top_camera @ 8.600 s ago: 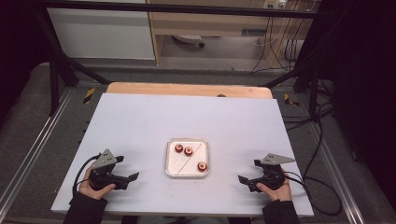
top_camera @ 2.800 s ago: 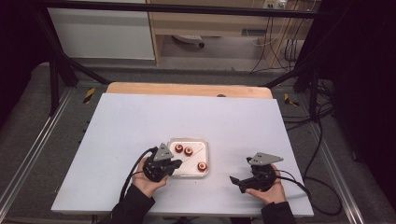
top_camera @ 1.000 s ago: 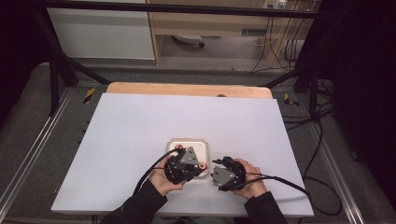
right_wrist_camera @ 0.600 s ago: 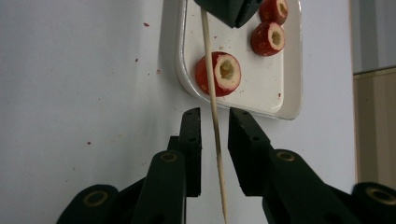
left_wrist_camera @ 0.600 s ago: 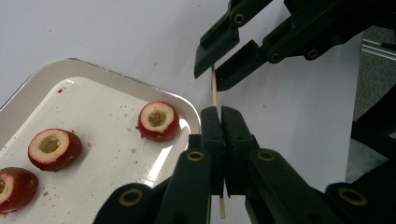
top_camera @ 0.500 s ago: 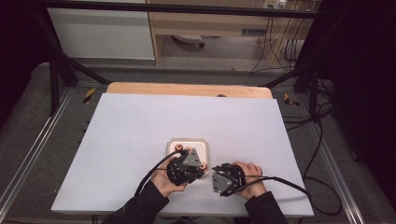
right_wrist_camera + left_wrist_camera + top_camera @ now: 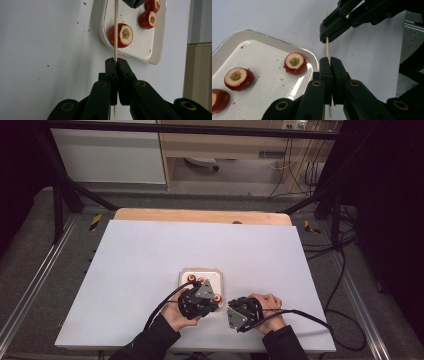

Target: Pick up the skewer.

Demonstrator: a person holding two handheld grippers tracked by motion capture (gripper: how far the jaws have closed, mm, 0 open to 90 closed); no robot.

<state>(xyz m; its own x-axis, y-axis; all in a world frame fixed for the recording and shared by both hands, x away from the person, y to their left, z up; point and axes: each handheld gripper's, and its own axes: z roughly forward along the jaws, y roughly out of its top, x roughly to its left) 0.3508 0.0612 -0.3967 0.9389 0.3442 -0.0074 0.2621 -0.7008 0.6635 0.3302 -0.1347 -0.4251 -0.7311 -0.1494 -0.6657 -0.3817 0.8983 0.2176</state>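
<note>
A: From the high view, where are things?

B: Both grippers sit near the front edge of the white worktop (image 7: 150, 260). The left gripper (image 7: 212, 301) hangs over the front edge of the small white tray (image 7: 201, 271); the right gripper (image 7: 231, 312) is just beside it, off the tray's front right corner. How either one's jaws stand I cannot tell from up here, and I can read no writing.

A: And the left gripper view?

B: The left gripper (image 7: 330, 62) is pressed together on a thin wooden skewer (image 7: 327, 48), just past the tray's (image 7: 262, 40) corner. The right gripper (image 7: 325, 37) grips the same skewer higher up. Three red cored fruits (image 7: 295, 63) lie in the tray.

A: The right gripper view?

B: The right gripper (image 7: 116, 61) pinches the skewer (image 7: 116, 30), which runs up across the tray's (image 7: 150, 53) edge to the left gripper (image 7: 133, 3). The nearest cored fruit (image 7: 121, 35) lies right behind the skewer. No labels or brands are readable.
</note>
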